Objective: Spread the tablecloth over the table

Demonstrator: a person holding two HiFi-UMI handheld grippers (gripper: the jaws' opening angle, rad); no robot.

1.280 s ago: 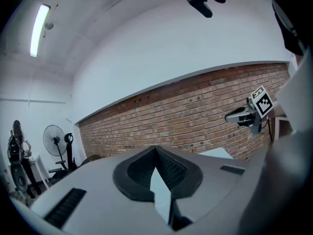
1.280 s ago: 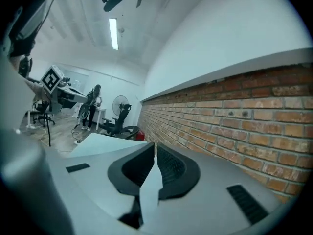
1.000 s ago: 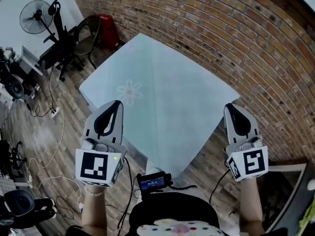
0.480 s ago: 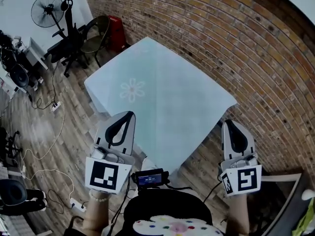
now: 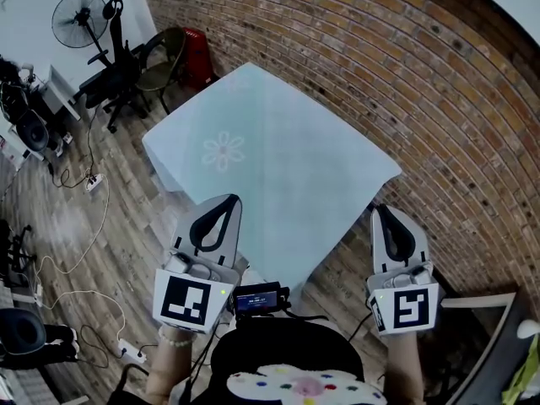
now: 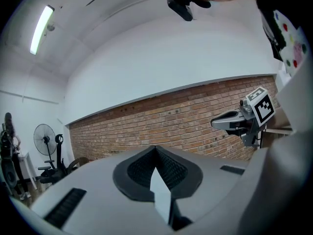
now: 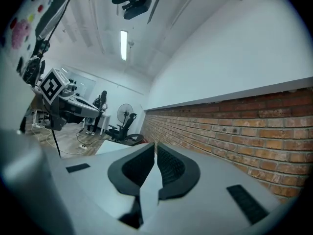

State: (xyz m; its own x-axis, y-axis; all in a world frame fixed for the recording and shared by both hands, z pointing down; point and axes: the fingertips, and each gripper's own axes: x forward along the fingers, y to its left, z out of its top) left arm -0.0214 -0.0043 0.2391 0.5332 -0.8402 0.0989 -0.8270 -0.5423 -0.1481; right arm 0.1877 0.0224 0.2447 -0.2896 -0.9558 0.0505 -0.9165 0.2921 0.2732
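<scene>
Head view: the pale blue tablecloth (image 5: 283, 163), with one flower print (image 5: 223, 152) on it, lies spread flat over the table (hidden beneath it), one side running just beside the brick wall (image 5: 380, 66) and one corner pointing away from the wall toward the person. The left gripper (image 5: 227, 201) sits at the cloth edge on the side facing away from the wall. The right gripper (image 5: 381, 214) is at the cloth's edge nearest the wall's foot. Office chairs (image 5: 126, 78) and a standing fan (image 5: 74, 19) stand on the wooden floor (image 5: 101, 226), well apart from the wall's near stretch.

Left gripper view: the jaws are clenched, with a thin pale fold of the tablecloth pinched between the dark pads. The wall runs across behind them, and the other gripper shows in front of it.

Right gripper view: these jaws are likewise pressed together on a pale strip of the cloth, with the wall close alongside.
</scene>
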